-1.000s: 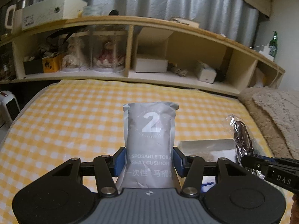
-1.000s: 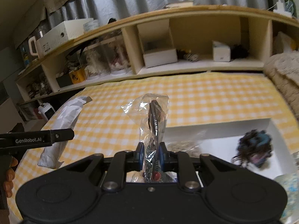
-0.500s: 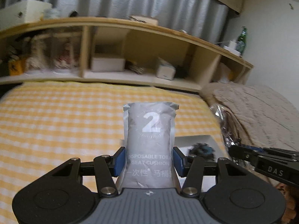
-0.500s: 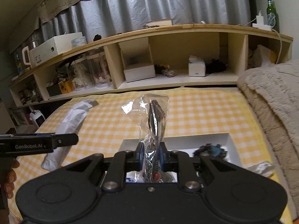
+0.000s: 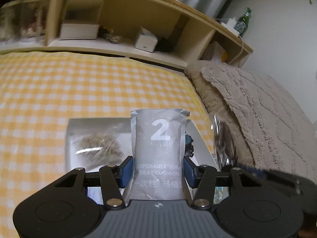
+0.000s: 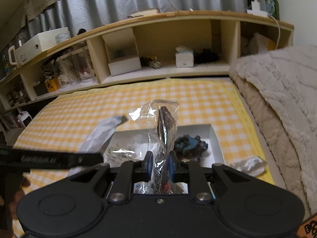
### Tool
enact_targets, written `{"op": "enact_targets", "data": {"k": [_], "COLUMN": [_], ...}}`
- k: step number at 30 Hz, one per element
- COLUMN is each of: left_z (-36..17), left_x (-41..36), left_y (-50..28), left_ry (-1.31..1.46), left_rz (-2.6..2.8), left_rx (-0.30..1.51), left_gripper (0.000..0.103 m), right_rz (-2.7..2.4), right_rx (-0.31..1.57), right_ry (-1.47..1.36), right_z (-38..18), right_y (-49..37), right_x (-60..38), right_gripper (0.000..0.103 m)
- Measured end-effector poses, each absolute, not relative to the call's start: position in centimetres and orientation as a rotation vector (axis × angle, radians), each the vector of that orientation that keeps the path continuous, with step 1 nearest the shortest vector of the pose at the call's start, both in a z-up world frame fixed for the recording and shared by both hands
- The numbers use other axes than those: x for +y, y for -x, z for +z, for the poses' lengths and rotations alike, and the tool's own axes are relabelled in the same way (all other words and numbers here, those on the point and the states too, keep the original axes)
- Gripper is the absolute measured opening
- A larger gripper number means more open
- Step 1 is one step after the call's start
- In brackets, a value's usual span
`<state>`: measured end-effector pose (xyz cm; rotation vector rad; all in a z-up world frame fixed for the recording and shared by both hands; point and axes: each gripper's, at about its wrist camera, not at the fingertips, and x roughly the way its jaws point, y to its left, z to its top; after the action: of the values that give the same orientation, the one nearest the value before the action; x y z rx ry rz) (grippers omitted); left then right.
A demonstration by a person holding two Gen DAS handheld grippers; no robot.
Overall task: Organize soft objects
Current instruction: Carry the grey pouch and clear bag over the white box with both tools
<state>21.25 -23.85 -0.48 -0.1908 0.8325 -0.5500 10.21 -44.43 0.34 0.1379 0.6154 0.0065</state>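
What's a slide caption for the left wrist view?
Left gripper clamps a grey disposable toilet seat cushion pack above a white box on the yellow checked bed.

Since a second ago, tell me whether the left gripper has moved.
Yes. The left gripper, shut on the seat-cushion pack, swung right: the white box, earlier right of it, now lies behind it.

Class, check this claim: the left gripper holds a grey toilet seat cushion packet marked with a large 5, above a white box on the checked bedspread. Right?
Not quite. In the left wrist view, the grey packet in the left gripper is marked with a large 2. It is above the white box on the checked bedspread.
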Motion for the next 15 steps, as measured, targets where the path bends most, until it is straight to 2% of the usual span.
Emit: {"op": "enact_targets", "data": {"k": [5, 11, 15], "left_z": [-1.7, -5.7, -8.5], "left_x": [-26.7, -28.7, -29.1], "left_y": [-24.0, -26.8, -28.6], "left_ry": [0.182, 0.218, 0.192], "left_rz": [-0.602, -0.585, -0.535], "left_rx": [0.9, 1.023, 1.024], "left_gripper": [0.054, 0.054, 0.054], "right_rz": [0.001, -0.009, 0.015], "right_rx": [0.642, 0.663, 0.698], "right_ry": [-0.169, -0.217, -0.234], "right_z": [-1.2, -2.8, -3.9], "right_y": [-10.0, -10.1, -10.4], "right_x": [-45.8, -47.6, -47.6], "right_gripper": [0.017, 0.017, 0.017]}}
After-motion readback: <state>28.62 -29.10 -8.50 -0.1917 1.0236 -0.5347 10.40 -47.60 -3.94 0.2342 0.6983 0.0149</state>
